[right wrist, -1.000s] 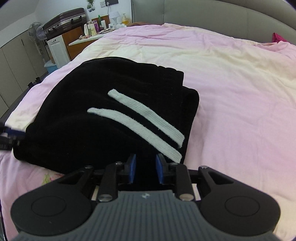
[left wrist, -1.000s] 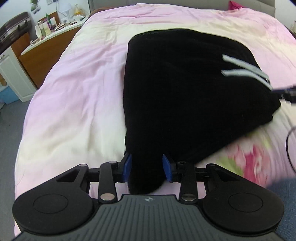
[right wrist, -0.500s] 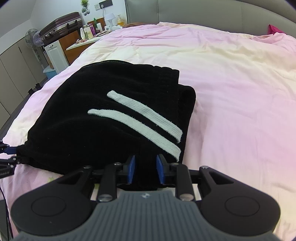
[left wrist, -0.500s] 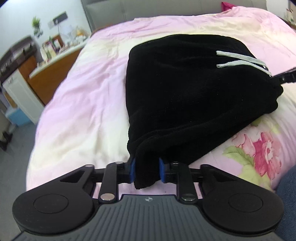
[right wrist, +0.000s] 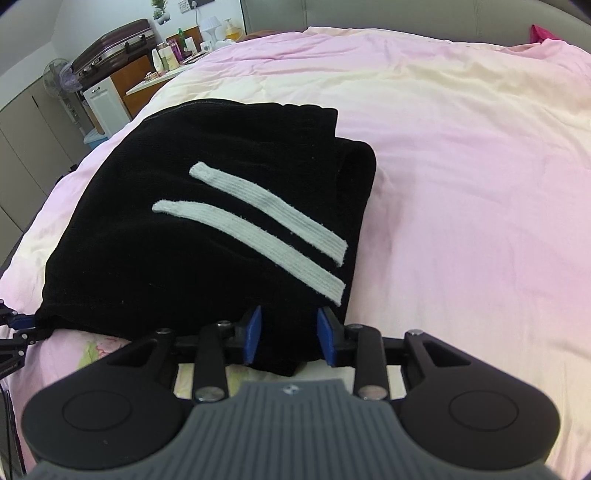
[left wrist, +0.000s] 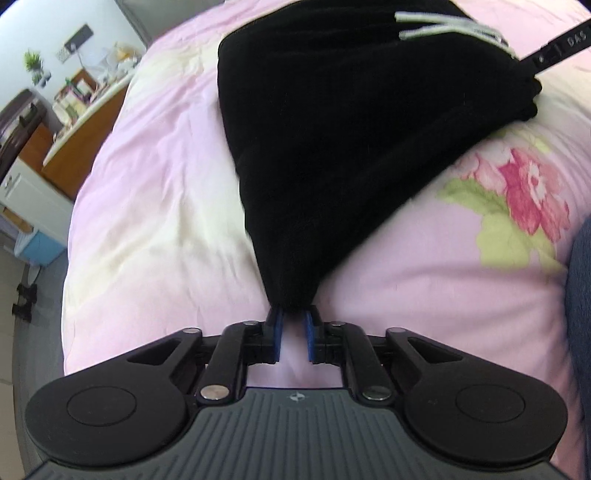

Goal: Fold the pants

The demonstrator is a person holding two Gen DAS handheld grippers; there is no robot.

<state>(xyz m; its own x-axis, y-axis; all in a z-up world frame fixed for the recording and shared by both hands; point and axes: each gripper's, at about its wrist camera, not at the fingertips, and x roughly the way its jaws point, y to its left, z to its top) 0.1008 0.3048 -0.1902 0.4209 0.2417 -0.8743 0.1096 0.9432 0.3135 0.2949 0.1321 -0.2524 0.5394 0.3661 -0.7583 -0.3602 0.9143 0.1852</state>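
Pink duvet on the bed (right wrist: pixel 461 155) carries the black pants (right wrist: pixel 207 229), folded in the middle of both frames. My left gripper (left wrist: pixel 293 325) is pinched on their near corner; my right gripper (right wrist: pixel 290 334) is opening around the striped edge. I should re-close it before lifting both corners evenly.

Pink floral bedspread (right wrist: pixel 461 166), grey padded headboard (right wrist: pixel 332 14), cluttered wooden desk (right wrist: pixel 147 74), suitcase (right wrist: pixel 110 40), standing fan (right wrist: pixel 61 79)
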